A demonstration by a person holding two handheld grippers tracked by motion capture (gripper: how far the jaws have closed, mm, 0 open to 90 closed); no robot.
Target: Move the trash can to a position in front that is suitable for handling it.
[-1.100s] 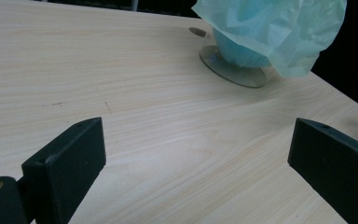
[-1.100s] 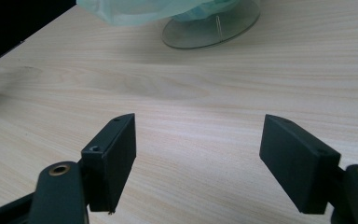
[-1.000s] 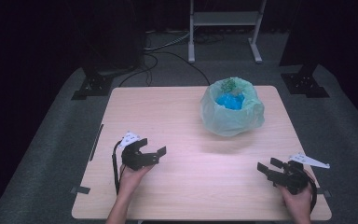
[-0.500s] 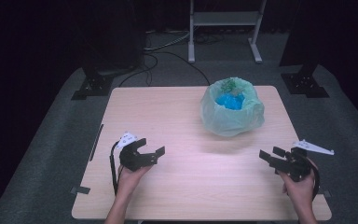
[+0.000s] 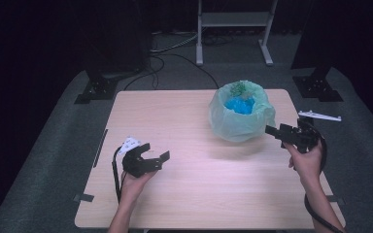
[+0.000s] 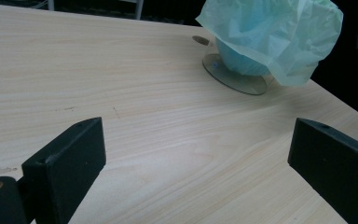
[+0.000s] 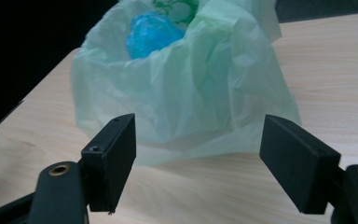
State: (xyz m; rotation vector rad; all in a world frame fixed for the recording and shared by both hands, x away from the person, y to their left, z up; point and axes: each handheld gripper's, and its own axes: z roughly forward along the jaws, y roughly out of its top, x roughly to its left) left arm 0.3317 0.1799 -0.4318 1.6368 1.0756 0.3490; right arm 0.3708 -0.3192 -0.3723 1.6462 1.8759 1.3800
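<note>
Bag [image 5: 240,121]: pale green, lining a bin on the table [image 5: 194,194], far right part.
Right gripper [image 5: 275,132]: jaws wide apart, just beside the bag.
Left gripper [image 5: 156,153]: jaws spread, empty, well apart from it.

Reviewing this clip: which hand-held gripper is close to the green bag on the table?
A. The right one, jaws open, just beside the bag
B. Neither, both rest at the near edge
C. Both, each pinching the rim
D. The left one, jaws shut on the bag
A: the right hand-held gripper sits by the green bag with its jaws apart, holding nothing; the left hand-held gripper is farther off over the table.
</note>
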